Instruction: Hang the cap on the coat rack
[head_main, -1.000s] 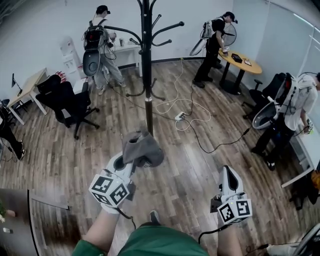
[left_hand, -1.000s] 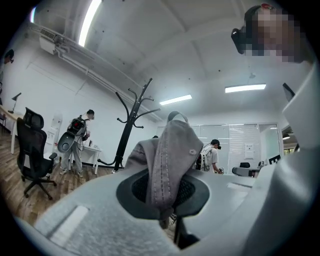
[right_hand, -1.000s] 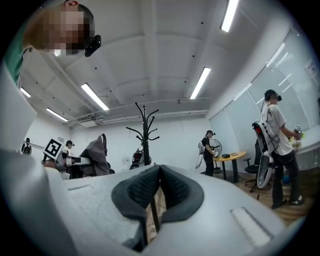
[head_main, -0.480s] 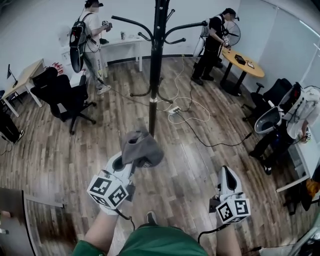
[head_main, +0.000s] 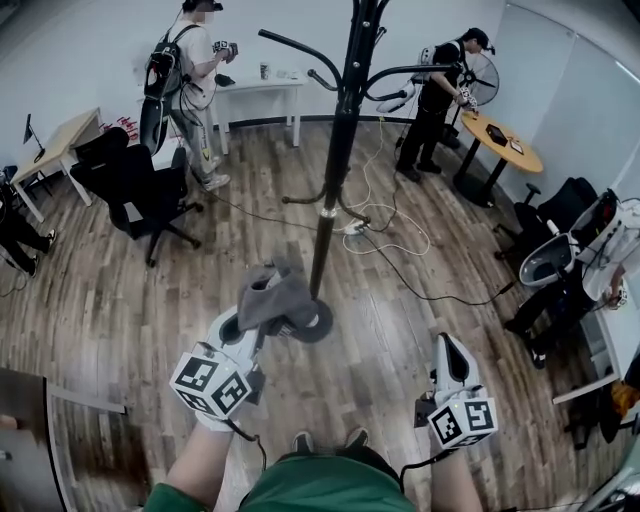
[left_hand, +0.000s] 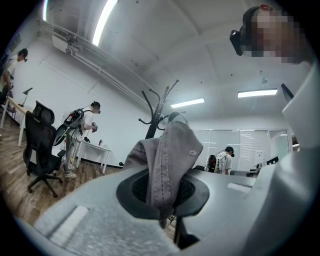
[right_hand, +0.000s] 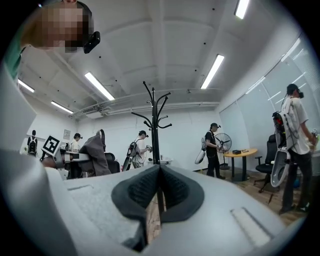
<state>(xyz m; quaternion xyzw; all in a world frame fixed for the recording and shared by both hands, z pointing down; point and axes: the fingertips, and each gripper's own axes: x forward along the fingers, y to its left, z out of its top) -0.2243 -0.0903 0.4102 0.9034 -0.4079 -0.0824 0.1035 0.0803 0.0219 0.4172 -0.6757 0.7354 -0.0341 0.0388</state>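
Two grippers reach forward over the wooden floor (head_main: 120, 300) in the head view. The left gripper (head_main: 262, 328) pinches a crumpled grey cap (head_main: 282, 298), which sits above its jaws, just in front of the foot of the black coat rack (head_main: 327, 230). The right gripper (head_main: 449, 350) is well apart to the right, its jaws pressed together on nothing. White cables (head_main: 385, 225) trail across the floor beyond the rack, and a black office chair (head_main: 135, 195) stands to the left.

From the left gripper view, the left gripper (left_hand: 162, 192) has its dark pads clamped on a fold of the cap (left_hand: 167, 155), which rises upright between them. The coat rack (left_hand: 154, 117) shows behind the cap, its hooks bare.

From the right gripper view, the right gripper (right_hand: 160, 185) is closed pad to pad with nothing between. The coat rack (right_hand: 155, 130) stands straight ahead, and the cap (right_hand: 95, 152) hangs at the left, apart from the rack.
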